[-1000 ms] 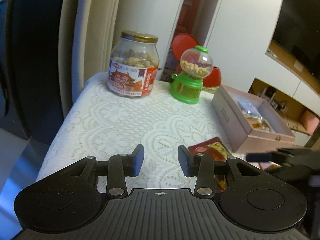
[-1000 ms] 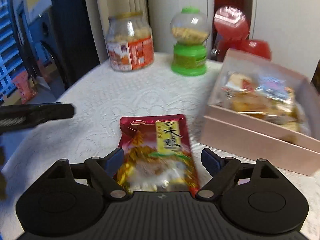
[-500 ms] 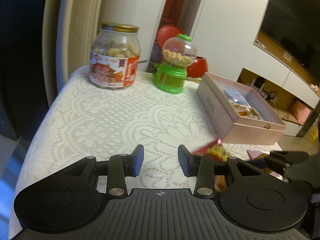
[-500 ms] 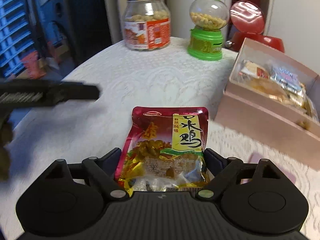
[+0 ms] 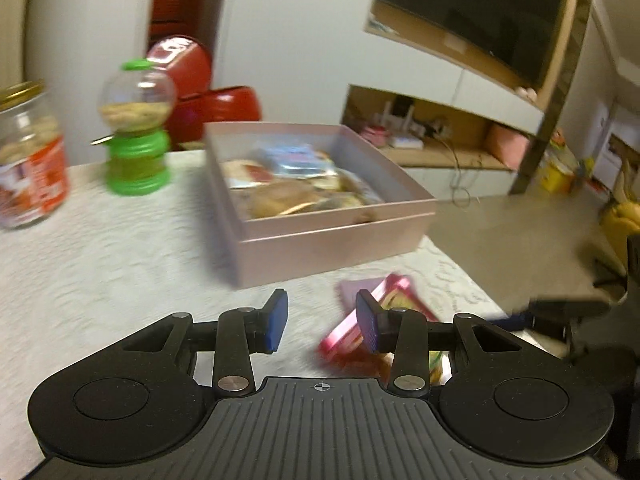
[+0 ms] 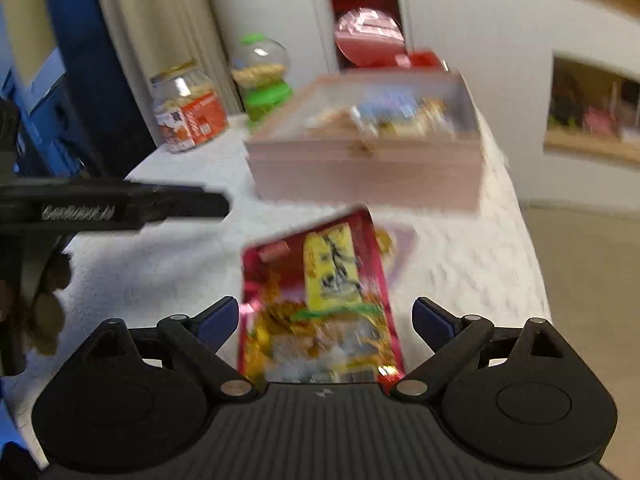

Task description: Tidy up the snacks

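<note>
The red snack bag [image 6: 320, 304] lies flat on the counter [image 6: 160, 264], at about 6 o'clock from the pink box [image 6: 368, 168]; I think it sits so near because the box is where snacks go, and the box already has other snack packs in it. The right tongs [image 6: 324, 320] are open wide; one finger [image 6: 216, 320] is on each side of the bag, and the picture is too blurry to say if they touch it; they are not squeezing it. I think they are set that way so they can close on the bag and lift it. The right tongs point toward 12 o'clock, low over the counter, and aim at the box.

The left tongs [image 5: 322, 320] are open too, with a smaller gap, and they hold nothing; they hang low over the counter and point at the near side of the box [image 5: 320, 240]. From there the bag [image 5: 372, 320] peeks out at about 4 o'clock, partly behind the right finger. It looks like the left tongs just wait out of the way.

A nut jar [image 5: 28, 160] and a green candy machine [image 5: 136, 132] stand at about 10 o'clock, well apart from the bag; a red pot [image 5: 216, 108] is behind them.
</note>
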A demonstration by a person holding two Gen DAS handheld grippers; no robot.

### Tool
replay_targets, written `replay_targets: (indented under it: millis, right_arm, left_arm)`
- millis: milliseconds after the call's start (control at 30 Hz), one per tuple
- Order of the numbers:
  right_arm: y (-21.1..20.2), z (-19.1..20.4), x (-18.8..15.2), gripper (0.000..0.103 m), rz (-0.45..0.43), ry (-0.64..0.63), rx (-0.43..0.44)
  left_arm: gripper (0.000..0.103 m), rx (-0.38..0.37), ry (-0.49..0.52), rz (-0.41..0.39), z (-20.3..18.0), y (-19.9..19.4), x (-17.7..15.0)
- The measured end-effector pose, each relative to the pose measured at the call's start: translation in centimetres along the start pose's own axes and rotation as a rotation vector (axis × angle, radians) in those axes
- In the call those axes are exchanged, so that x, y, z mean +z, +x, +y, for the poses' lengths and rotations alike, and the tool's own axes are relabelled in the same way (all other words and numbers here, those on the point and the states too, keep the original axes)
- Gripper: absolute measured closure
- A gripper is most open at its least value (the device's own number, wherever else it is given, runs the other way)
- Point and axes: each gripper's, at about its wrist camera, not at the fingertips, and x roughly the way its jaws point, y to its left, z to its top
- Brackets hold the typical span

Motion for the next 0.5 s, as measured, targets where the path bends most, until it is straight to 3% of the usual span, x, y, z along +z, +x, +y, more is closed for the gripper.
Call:
replay_targets:
  millis: [167, 333, 367, 500]
  right_arm:
    - [-0.4, -0.6, -1.5, 0.008, -0.029, 0.035, 0.014]
    - [-0.1, 1.6, -2.6, 0.008, -0.034, -0.066, -0.087]
    - [0.2, 2.2, -2.7, 0.007, -0.031, -0.094, -0.103]
    - [0.2, 2.8, -3.0, 0.006, -0.028, -0.128, -0.121]
  left_arm:
    - [0.059, -0.06, 0.091, 0.1, -3.9, 4.3, 1.4]
    - [0.057, 0.064, 0.204, 0.186, -6.9, 8.1, 1.2]
    - [0.053, 0.081, 0.214, 0.191, -7.0, 8.5, 1.1]
    - [0.048, 0.097, 0.233, 0.19, -6.7, 9.8, 0.9]
